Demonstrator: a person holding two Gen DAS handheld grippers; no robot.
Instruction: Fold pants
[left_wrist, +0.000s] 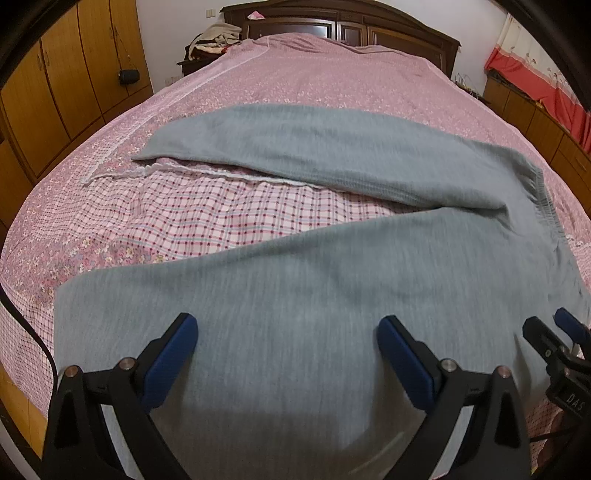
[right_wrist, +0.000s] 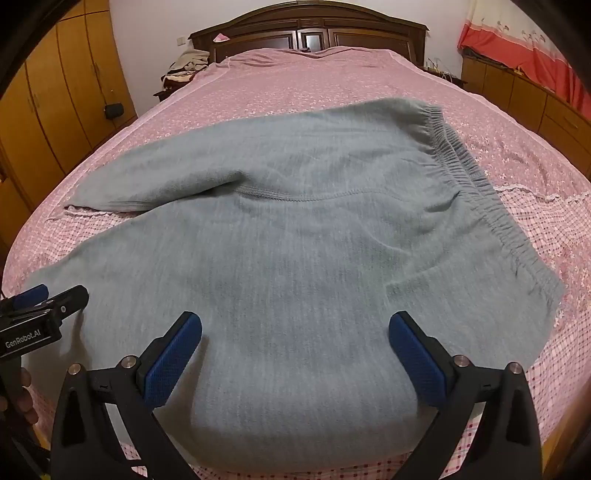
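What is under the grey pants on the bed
The grey pants lie on a pink checked sheet and a pink floral bedspread. Whatever lies directly beneath the fabric is covered.

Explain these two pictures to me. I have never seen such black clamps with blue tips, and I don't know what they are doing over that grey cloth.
No robot here: a person holds one two-finger gripper in each hand. Each picture comes from a wide-angle camera on a gripper, looking along its fingers.

The first is the left gripper; the second is the right gripper. Each also shows at the edge of the other's picture.

On the bed, which has a pink bedcover, lie grey pants, legs spread in a V, the elastic waistband to the right.

Both grippers are wide open above the near leg. Nothing is held.
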